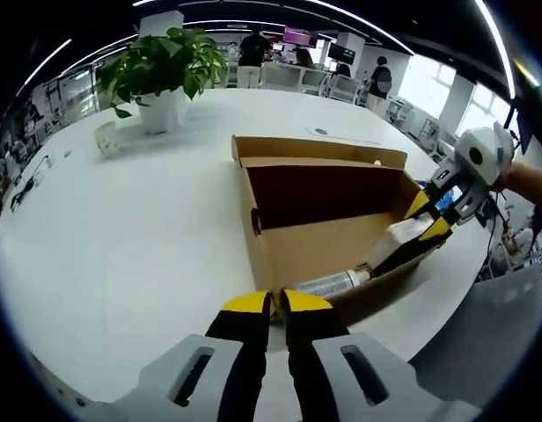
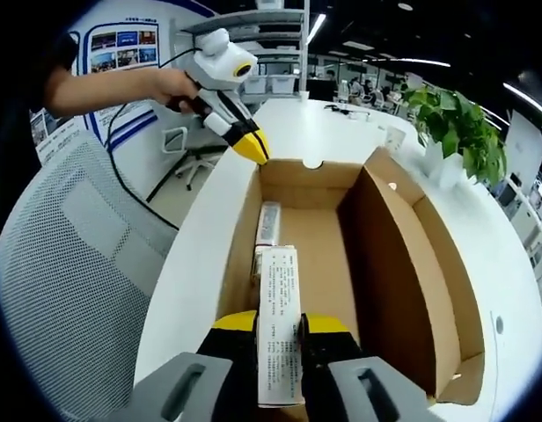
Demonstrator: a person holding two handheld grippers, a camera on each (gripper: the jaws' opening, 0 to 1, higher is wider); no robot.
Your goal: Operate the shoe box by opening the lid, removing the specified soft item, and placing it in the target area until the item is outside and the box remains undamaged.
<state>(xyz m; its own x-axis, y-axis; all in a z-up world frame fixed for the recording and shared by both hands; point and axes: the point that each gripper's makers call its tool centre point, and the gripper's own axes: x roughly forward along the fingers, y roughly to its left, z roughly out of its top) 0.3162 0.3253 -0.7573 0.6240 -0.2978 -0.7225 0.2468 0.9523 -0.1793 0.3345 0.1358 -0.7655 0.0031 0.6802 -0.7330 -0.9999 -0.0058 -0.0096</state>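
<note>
Inside open shoe box (image 2: 403,264): tube (image 2: 269,224); right gripper (image 2: 280,323) clamps packet (image 2: 279,325).

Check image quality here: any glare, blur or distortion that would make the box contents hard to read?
Left gripper view: strong fisheye bending of the table edge; windows at upper right blown out; the box interior sits in shade, yet the bottle is readable. Right gripper view: even light, the white carton between the right gripper jaws sharp enough to show print, though too small to read; the box wall curves with the lens.
</note>
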